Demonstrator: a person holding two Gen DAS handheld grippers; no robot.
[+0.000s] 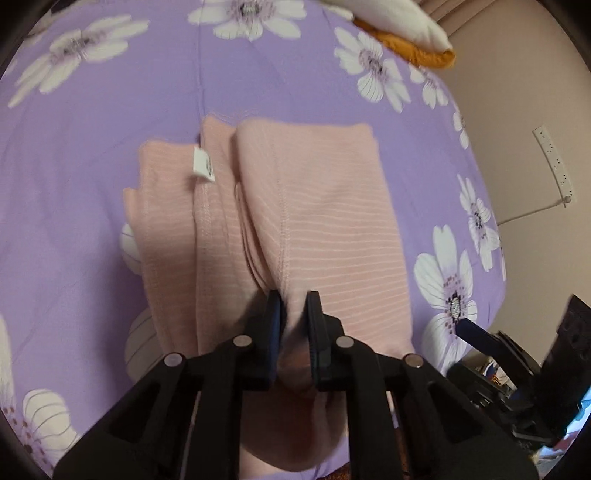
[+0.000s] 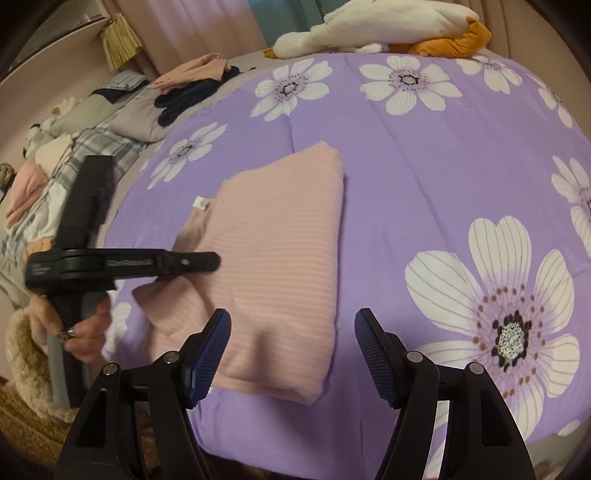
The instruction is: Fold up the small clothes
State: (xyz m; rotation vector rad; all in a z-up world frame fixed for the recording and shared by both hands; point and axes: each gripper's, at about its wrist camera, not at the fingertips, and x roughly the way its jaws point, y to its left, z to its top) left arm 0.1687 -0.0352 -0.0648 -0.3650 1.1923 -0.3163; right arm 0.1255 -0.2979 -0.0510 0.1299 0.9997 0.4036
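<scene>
A pink striped garment [image 1: 288, 221] lies partly folded on the purple flowered bedspread [image 1: 110, 110], with a white label [image 1: 203, 164] showing near its far left. My left gripper [image 1: 294, 308] is shut on the near edge of this garment, the cloth pinched between its pads. In the right wrist view the same garment [image 2: 280, 251] lies folded in the middle of the bedspread [image 2: 424, 166]. My right gripper [image 2: 292, 328] stands open above the garment's near corner, nothing between its fingers. The left gripper [image 2: 207, 260] shows at the left of that view, held by a hand [image 2: 86, 332].
A white and orange plush toy [image 2: 388, 29] lies at the far edge of the bed. Piles of other clothes [image 2: 184, 81] and a plaid blanket [image 2: 92, 147] lie at the left. A power strip [image 1: 554, 162] hangs on the wall at right.
</scene>
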